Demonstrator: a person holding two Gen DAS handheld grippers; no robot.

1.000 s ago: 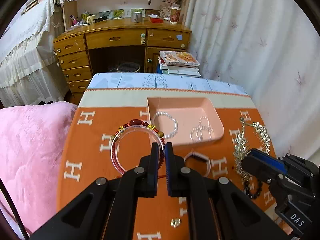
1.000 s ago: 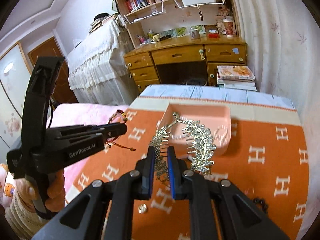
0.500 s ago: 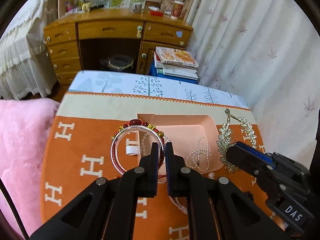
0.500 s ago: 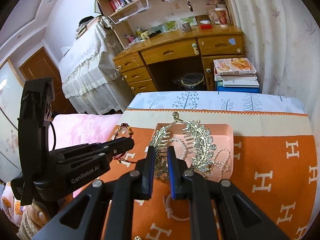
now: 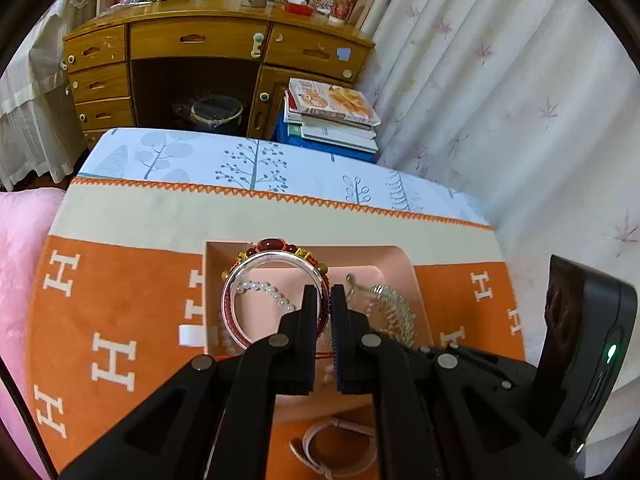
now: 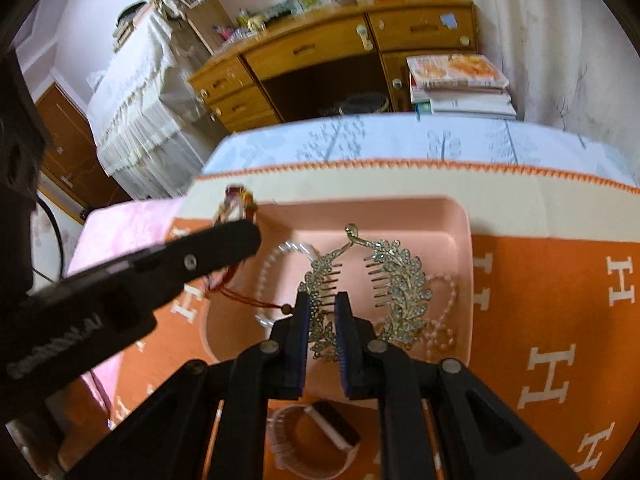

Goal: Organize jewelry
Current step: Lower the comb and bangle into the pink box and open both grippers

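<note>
My left gripper (image 5: 324, 300) is shut on bracelets (image 5: 272, 258): a clear bangle with a red beaded one. It holds them over the pink tray (image 5: 408, 268), above a pearl bracelet (image 5: 268, 292). My right gripper (image 6: 322, 304) is shut on a rhinestone leaf hair comb (image 6: 400, 284) and holds it over the same tray (image 6: 460, 240). The comb also shows in the left wrist view (image 5: 394, 312). The left gripper's finger (image 6: 192, 260) shows in the right wrist view, with the bracelets (image 6: 236, 204) at its tip. A pearl necklace (image 6: 440, 320) lies in the tray.
The tray rests on an orange cloth (image 5: 120, 300) with white H marks. A pink strap watch (image 5: 336, 444) lies on the cloth in front of the tray, also in the right wrist view (image 6: 316, 436). A pink blanket (image 5: 20, 260) lies left. A wooden desk (image 5: 200, 52) and stacked books (image 5: 332, 112) stand beyond.
Both grippers have moved forward over the pink tray with their jewelry. The hair comb now hangs lower, inside the tray area.
</note>
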